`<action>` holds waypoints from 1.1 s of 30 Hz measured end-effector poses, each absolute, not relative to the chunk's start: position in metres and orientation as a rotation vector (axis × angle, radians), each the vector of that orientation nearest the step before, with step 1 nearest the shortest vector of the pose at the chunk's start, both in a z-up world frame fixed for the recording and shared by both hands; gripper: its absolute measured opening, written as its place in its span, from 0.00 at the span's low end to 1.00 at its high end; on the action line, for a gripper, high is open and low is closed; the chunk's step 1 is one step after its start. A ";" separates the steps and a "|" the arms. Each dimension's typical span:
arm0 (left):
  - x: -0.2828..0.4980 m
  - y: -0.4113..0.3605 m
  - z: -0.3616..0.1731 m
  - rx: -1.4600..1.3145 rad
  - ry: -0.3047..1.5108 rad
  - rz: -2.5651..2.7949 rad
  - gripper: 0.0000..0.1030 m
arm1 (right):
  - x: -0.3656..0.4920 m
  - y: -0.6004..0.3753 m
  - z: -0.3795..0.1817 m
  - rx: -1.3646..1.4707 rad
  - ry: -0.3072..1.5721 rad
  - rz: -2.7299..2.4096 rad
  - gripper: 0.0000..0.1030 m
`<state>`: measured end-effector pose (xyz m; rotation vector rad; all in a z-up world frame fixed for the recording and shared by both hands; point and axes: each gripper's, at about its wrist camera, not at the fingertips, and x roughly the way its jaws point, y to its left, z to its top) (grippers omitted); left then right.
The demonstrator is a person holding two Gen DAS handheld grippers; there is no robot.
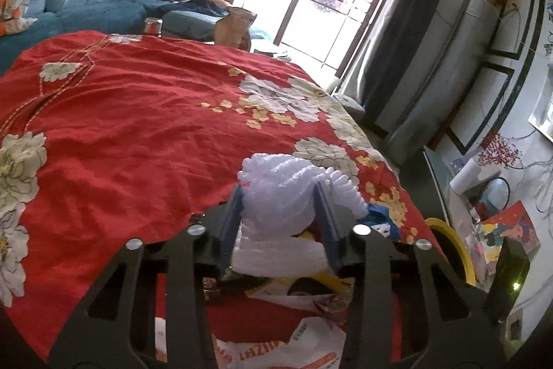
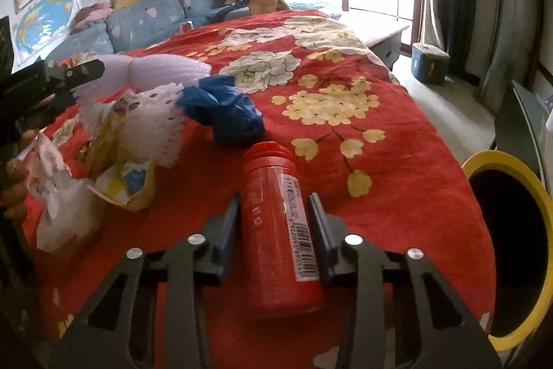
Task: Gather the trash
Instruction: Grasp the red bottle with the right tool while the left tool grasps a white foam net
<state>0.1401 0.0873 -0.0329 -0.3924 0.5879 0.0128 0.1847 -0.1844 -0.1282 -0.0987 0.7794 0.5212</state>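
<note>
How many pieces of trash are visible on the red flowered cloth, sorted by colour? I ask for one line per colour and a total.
Red: 1, the red bottle between the right gripper fingers.
Blue: 1, the crumpled blue bag.
White: 3, the foam net in the left gripper, the foam sleeve, the crumpled white paper.
Yellow: 1, the yellow wrapper.
Total: 6
</note>
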 end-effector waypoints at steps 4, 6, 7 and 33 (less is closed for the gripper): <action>0.136 0.082 -0.028 -0.374 0.566 -0.007 0.22 | 0.179 -0.186 -0.128 -0.100 0.770 0.526 0.31; 0.133 0.081 -0.026 -0.374 0.554 -0.011 0.21 | 0.176 -0.188 -0.127 -0.092 0.769 0.532 0.31; 0.132 0.080 -0.023 -0.375 0.546 -0.013 0.21 | 0.174 -0.188 -0.127 -0.088 0.769 0.532 0.31; 0.119 0.042 0.011 -0.359 0.529 -0.188 0.20 | 0.159 -0.212 -0.101 -0.013 0.717 0.520 0.31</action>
